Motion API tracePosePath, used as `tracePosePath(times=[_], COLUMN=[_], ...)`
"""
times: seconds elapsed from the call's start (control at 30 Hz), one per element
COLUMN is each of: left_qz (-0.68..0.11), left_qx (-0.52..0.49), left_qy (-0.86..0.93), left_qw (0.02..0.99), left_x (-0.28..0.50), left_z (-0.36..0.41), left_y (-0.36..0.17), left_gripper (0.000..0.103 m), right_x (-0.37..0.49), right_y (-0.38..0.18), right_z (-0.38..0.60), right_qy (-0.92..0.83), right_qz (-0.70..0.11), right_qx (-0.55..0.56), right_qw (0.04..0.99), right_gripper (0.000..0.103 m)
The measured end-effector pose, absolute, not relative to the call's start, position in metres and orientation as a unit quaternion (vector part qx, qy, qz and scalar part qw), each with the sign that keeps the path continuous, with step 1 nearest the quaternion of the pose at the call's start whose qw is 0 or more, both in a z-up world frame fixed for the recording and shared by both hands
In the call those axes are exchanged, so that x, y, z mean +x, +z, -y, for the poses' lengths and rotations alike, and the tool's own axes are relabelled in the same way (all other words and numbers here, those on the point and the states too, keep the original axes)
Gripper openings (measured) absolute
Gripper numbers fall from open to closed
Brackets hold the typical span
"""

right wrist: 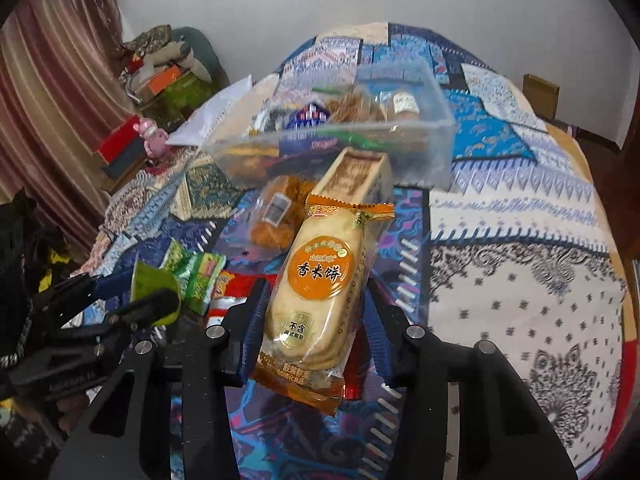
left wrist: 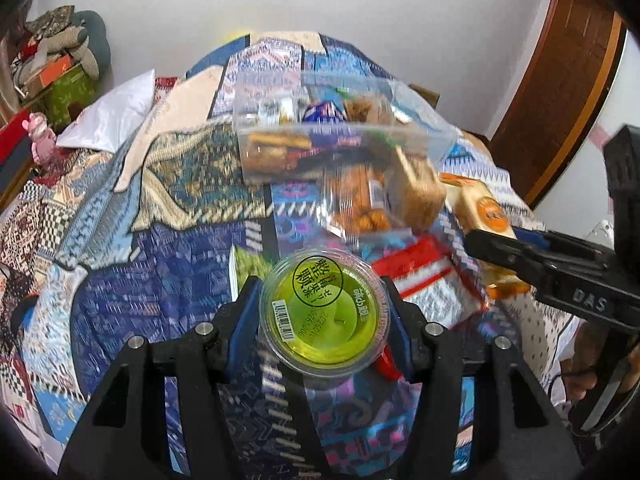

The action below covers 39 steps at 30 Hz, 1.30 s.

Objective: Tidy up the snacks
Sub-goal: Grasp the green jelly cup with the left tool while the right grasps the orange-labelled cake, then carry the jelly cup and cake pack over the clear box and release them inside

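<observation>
My left gripper [left wrist: 322, 292] is shut on a green jelly cup [left wrist: 324, 314] and holds it above the patterned bedspread. It shows from the side in the right wrist view [right wrist: 154, 290]. My right gripper [right wrist: 316, 300] is shut on an orange rice cracker packet [right wrist: 320, 292], also seen in the left wrist view [left wrist: 486, 212]. A clear plastic box [left wrist: 340, 136] with several snacks in it stands ahead of both grippers; it shows in the right wrist view too [right wrist: 420, 148].
Loose snacks lie on the bed in front of the box: a clear pack of fried pieces [right wrist: 276, 212], a tan boxed snack [right wrist: 356, 176], green packets [right wrist: 196, 276] and a red-and-white packet [left wrist: 428, 280]. A white pillow [left wrist: 108, 116] lies left. Clutter [left wrist: 56, 64] is stacked far left.
</observation>
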<state>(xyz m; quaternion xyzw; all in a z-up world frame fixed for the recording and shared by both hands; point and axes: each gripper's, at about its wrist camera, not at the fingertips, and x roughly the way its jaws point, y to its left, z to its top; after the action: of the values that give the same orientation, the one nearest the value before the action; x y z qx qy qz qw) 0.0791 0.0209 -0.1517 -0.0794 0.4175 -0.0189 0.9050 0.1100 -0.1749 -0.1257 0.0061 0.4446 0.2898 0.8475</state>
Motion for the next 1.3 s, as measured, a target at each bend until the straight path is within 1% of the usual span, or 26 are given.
tracePosePath(times=[0.4, 0.6, 0.77, 1.0, 1.3], left_qz=[-0.367, -0.357, -0.362, -0.374, -0.393], left_qx=[-0.089, -0.083, -0.083, -0.082, -0.073], left_qy=[-0.017, -0.014, -0.019, -0.023, -0.015], left_qw=[0.926, 0.930, 0.928, 0.923, 0.917], left_x=[0.130, 0.167, 0.196, 0.236, 0.282], left_z=[-0.035, -0.038, -0.038, -0.032, -0.030], left_y=[-0.102, -0.092, -0.096, -0.112, -0.137], left_gripper=[0.057, 0.057, 0.057, 0.057, 0.057], right_x=[0.139, 0.167, 0.196, 0.234, 0.260], right_y=[-0.080, -0.067, -0.070, -0.088, -0.109], right_z=[0.183, 0.181, 0.176, 0.166, 0.152], right_qy=[0.283, 0.278, 0.272, 0.268, 0.256], right_qz=[-0.387, -0.367, -0.363, -0.373, -0.379], right_qx=[0.019, 0.023, 0.027, 0.034, -0.001], right_qw=[0.877, 0.888, 0.891, 0.888, 0.889], right_gripper=[0.042, 0.042, 0.042, 0.042, 0.042])
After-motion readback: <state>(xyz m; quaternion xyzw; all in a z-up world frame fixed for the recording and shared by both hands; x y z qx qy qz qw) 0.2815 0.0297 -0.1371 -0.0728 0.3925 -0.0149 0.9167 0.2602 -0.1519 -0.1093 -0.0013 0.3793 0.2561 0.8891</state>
